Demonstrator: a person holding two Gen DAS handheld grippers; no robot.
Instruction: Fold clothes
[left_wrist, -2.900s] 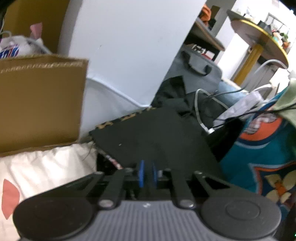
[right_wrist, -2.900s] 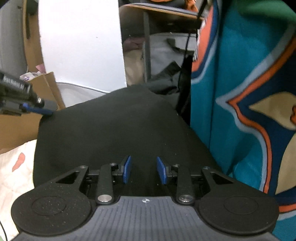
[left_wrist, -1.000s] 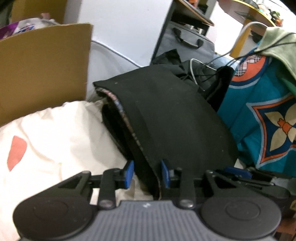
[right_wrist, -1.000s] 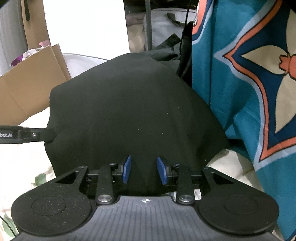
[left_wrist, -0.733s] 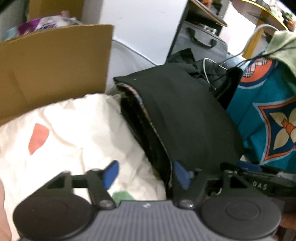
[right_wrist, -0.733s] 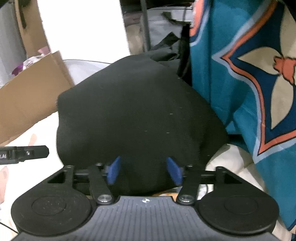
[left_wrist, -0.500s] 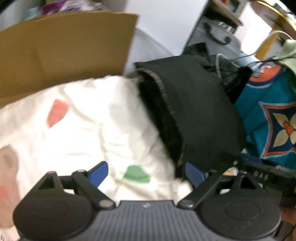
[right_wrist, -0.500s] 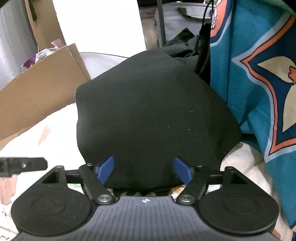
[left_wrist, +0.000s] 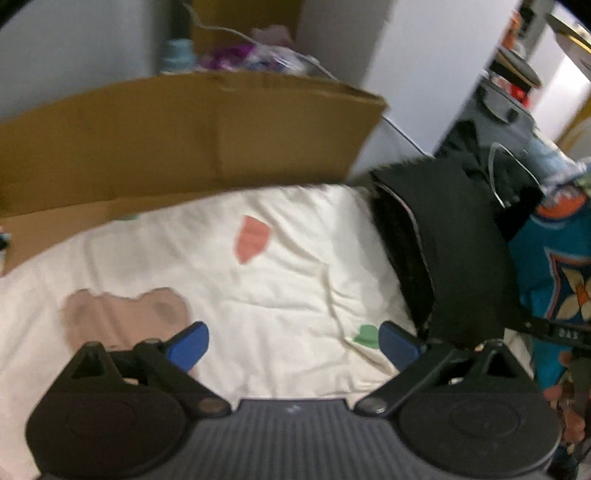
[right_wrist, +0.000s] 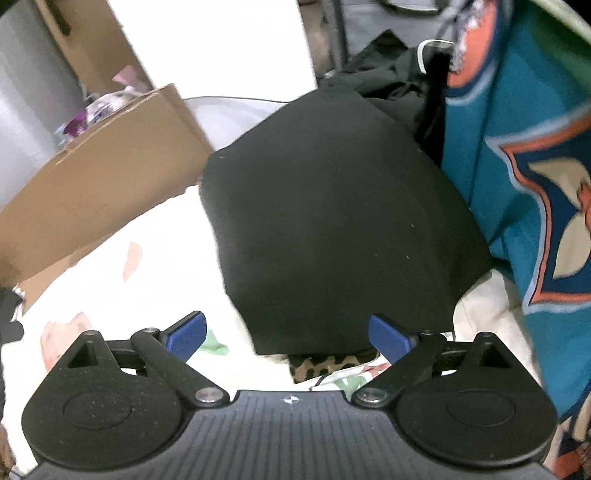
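Observation:
A folded black garment (right_wrist: 340, 221) lies on the cream patterned sheet (left_wrist: 229, 280), with a leopard-print layer (right_wrist: 325, 363) peeking out under its near edge. In the left wrist view the same black garment (left_wrist: 454, 251) sits at the right, its folded edges facing me. My left gripper (left_wrist: 293, 341) stands open over the bare sheet, left of the garment, holding nothing. My right gripper (right_wrist: 288, 334) is open too, just short of the garment's near edge, with nothing between its blue pads. A black bar of the right gripper crosses the left view's right edge.
A cardboard box (left_wrist: 177, 136) stands behind the sheet on the left. A teal and orange patterned cloth (right_wrist: 524, 184) hangs along the right. Dark clothes, a grey bag (left_wrist: 498, 114) and cables lie behind the garment. A white panel (right_wrist: 221, 48) rises at the back.
Both grippers were shut on the black garment's near edge, then opened wide and let it go. The left gripper swung left over the sheet; the right one pulled back a little.

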